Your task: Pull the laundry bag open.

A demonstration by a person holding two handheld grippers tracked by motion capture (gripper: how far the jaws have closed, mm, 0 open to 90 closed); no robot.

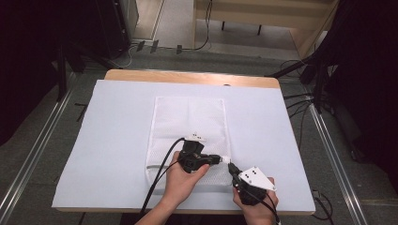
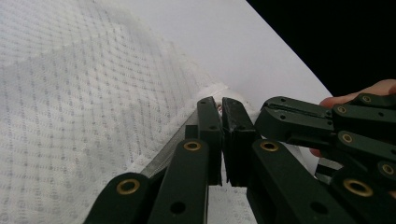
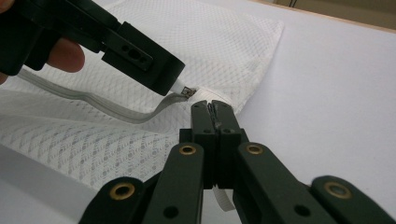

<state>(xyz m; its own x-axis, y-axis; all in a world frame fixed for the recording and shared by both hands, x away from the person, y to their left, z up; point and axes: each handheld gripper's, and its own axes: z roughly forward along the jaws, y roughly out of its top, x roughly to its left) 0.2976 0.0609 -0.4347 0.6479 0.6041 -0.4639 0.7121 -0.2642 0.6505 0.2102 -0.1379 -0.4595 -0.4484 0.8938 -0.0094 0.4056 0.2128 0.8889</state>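
While the white mesh bag (image 1: 187, 136) lies flat mid-bench, its lower end toward the near edge, both tongs meet at its near right corner. The left tongs (image 2: 221, 108) are clenched on the zipper pull at the end of the grey zipper (image 3: 93, 105). The right tongs (image 3: 211, 111) are clenched on the bag's corner fabric just beside them.

- I see a white mesh bag (image 1: 188, 123) with a fine diamond-net weave, and a pale grey zipper tape (image 3: 100, 106) running along it
- I have it on a plain, very pale blue-white sheet (image 1: 112, 140), with a light wood table edge (image 1: 187, 76) showing at the surface's far edge
- My left gripper (image 2: 221, 135) and right gripper (image 3: 215, 123) are black with brass-coloured rivets; the right carries a grey plate (image 1: 256, 177) with dark dots
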